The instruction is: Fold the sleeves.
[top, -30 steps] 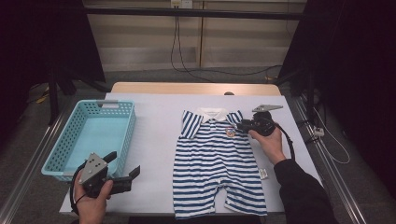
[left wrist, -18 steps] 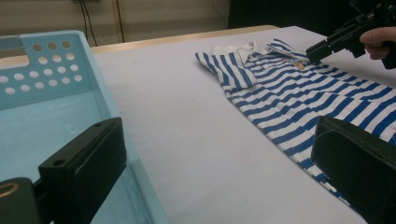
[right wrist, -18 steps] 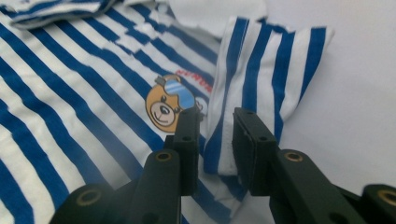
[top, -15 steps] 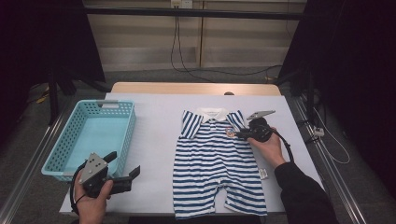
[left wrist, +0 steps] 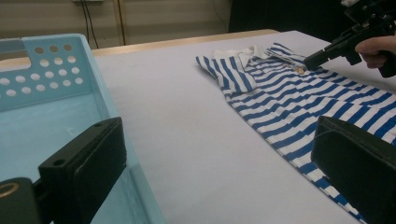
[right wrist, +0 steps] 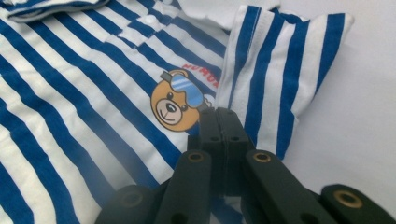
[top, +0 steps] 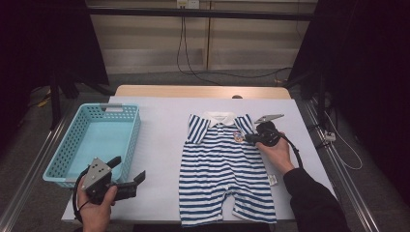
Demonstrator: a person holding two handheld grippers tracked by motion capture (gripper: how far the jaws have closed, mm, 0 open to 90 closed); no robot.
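1. A white bench (top: 164,145) carries a striped romper (top: 225,174), spread flat right of a blue basket (top: 92,140).
2. Whether cloth sits between the right gripper's (right wrist: 218,122) fingers is hidden; they have just closed together beside the bear patch (right wrist: 175,105).
3. The left gripper (top: 129,175) has stayed put, fingers wide.

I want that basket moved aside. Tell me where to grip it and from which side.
Take the basket by its near short wall, coming from the person's side with the left tongs, which stand open right beside it. The wall is thin and upright, so one pad can go inside and one outside.
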